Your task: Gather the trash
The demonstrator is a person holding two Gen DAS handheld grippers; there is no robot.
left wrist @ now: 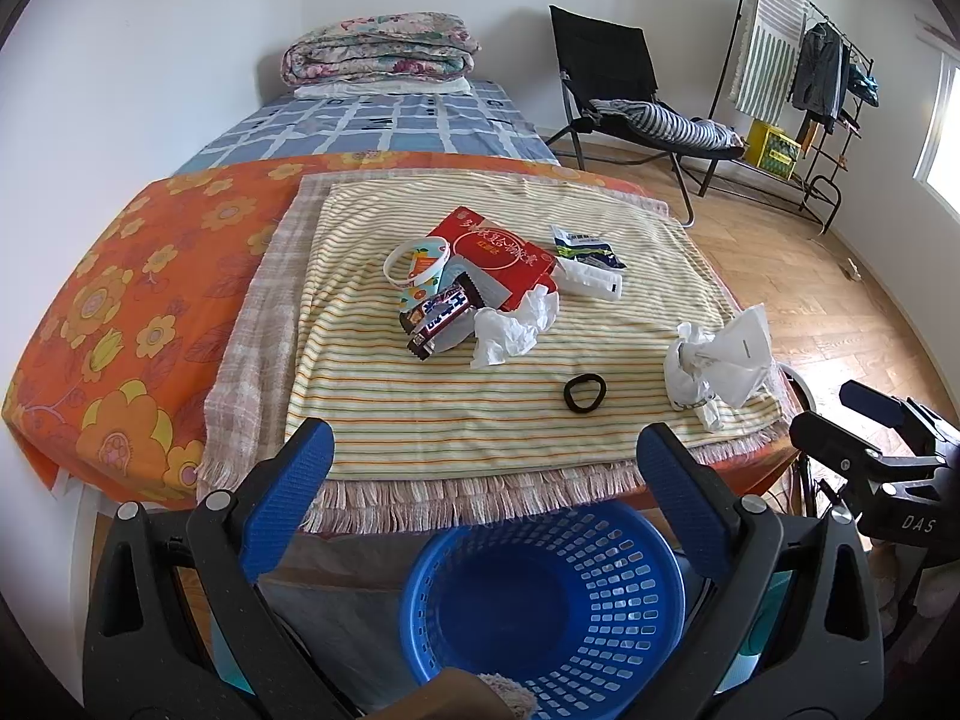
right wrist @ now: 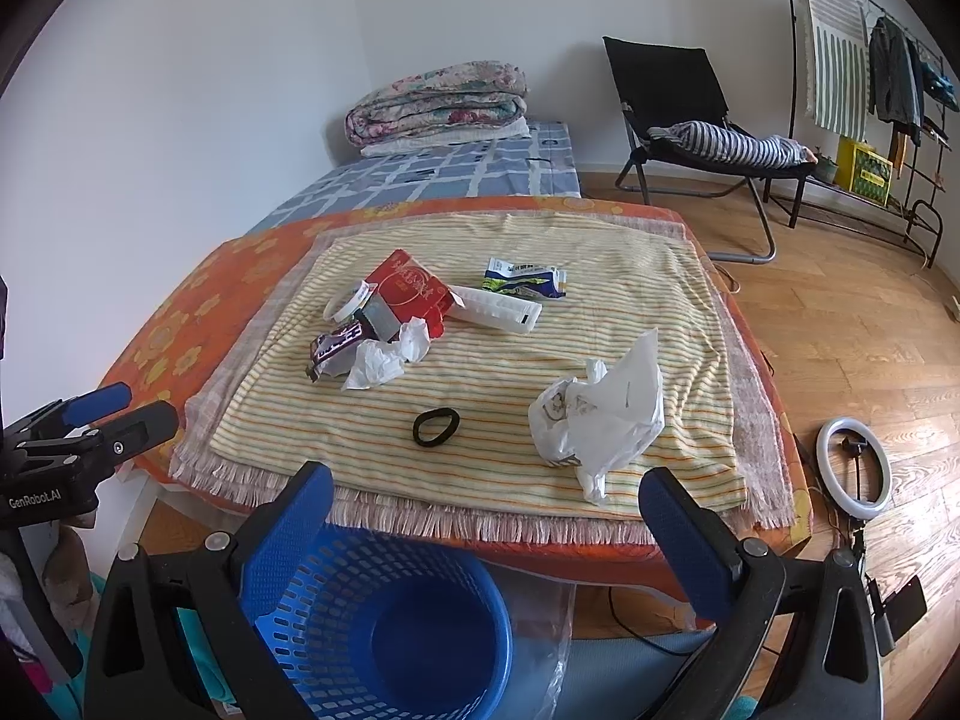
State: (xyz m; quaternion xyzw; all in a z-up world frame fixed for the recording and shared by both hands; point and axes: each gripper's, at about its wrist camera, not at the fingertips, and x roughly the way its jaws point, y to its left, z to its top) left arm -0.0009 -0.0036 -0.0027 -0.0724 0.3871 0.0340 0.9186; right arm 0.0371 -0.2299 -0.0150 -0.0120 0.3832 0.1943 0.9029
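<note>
Trash lies on a striped cloth [left wrist: 420,420] at the bed's near end: a red box [left wrist: 498,252], a paper cup [left wrist: 420,267], a chocolate wrapper [left wrist: 441,315], a crumpled tissue [left wrist: 510,330], a blue-white wrapper [left wrist: 585,246] and a white plastic bag [right wrist: 600,420]. A black hair tie [right wrist: 436,426] and a white remote-like bar [right wrist: 498,309] lie among them. A blue basket [left wrist: 546,606] stands on the floor below the bed edge. My left gripper [left wrist: 485,444] hangs open above the basket, holding nothing. My right gripper [right wrist: 486,480] is open and empty too, short of the bag.
A folded floral quilt [left wrist: 381,48] sits at the far end of the bed. A black folding chair [left wrist: 606,90] and a clothes rack [left wrist: 810,90] stand on the wooden floor to the right. A ring light [right wrist: 855,468] lies by the bed's right corner.
</note>
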